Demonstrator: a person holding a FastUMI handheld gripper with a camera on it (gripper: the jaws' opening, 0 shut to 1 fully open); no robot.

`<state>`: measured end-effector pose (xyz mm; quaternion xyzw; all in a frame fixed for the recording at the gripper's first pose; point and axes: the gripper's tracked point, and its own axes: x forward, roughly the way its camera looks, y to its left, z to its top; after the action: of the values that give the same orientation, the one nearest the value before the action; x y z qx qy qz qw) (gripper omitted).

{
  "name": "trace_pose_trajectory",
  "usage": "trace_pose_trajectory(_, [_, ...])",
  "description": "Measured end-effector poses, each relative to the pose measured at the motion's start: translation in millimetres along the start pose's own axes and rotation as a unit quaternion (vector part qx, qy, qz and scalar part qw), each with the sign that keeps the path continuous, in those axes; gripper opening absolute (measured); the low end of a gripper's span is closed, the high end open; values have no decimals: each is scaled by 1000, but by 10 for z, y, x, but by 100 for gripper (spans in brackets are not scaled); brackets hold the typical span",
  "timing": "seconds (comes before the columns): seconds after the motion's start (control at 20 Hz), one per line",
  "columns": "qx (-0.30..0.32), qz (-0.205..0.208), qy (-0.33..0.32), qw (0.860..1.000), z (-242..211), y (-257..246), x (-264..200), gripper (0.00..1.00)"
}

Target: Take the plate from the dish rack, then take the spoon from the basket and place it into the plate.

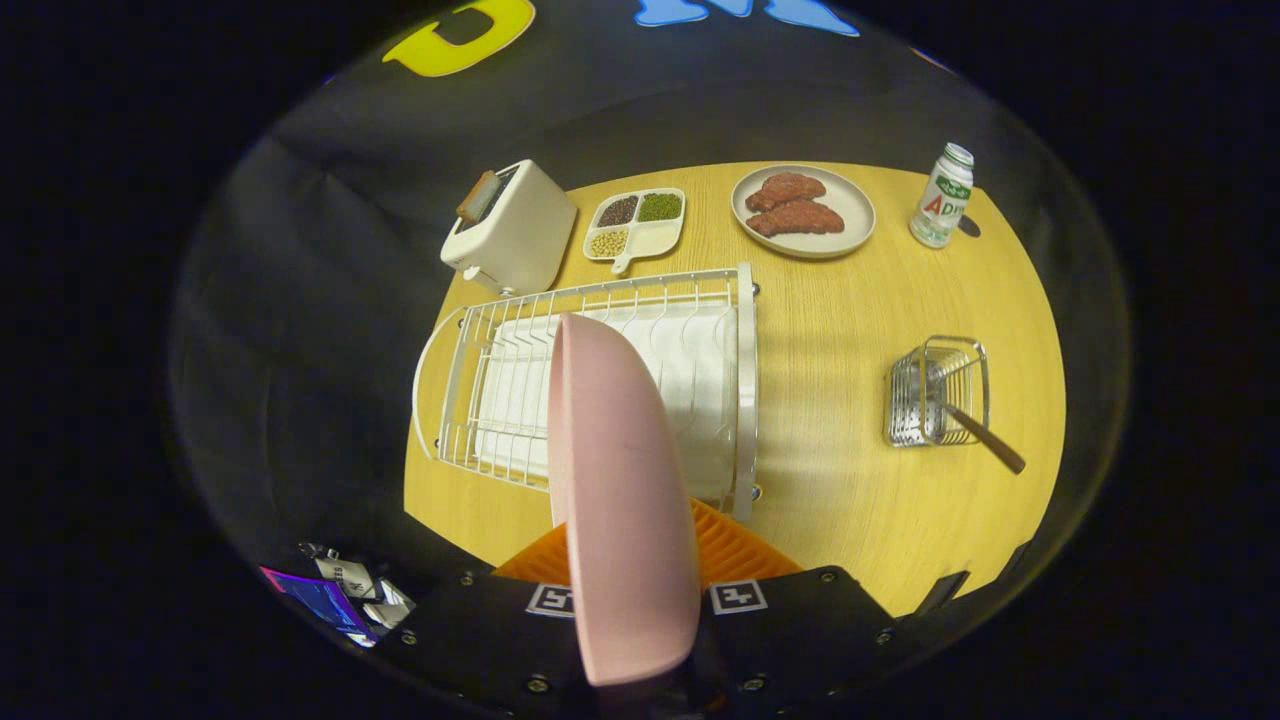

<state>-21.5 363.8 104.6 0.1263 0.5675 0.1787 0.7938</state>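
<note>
- The gripper (628,590) is seen at the bottom centre of the frame, with its fingers closed against the two faces of the pink plate (615,480).
- The plate is held on edge, upright, and extends from between the fingers up toward the centre of the frame. It is lifted clear of the dish rack (745,380).
- The dish rack, a white wire frame over a white tray, is located left of centre, beyond the fingers and partly covered by the plate. Its slots are seen to hold no other dishes.
- The wire basket (935,390) is located at the right of the frame, on the wooden table (840,400), well apart from the rack.
- The spoon (980,432) is seen inside the basket, tilted, with its brown handle projecting over the rim toward the lower right.
- A white toaster (510,230) with a slice of bread in its slot is placed at the upper left, just beyond the rack.
- A divided tray of beans and grains (640,222) is placed beside the toaster, at upper centre.
- A round plate carrying two brown pieces of meat (803,210) is placed at the upper right of centre.
- A small white bottle (942,195) with a green cap stands upright at the far upper right of the table.
</note>
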Motion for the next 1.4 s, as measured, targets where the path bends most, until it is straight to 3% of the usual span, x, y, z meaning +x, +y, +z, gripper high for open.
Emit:
trace_pose_trajectory(0.3, [72,96,10,993,-935,-120,287,32])
trace_pose_trajectory(0.6, [98,102,18,990,-1485,-360,701,32])
trace_pose_trajectory(1.0, [101,110,35,988,-1650,-430,1189,32])
trace_pose_trajectory(1.3, [103,143,45,983,-1627,-242,1376,33])
trace_pose_trajectory(1.4, [99,129,42,986,-1613,-298,1398,34])
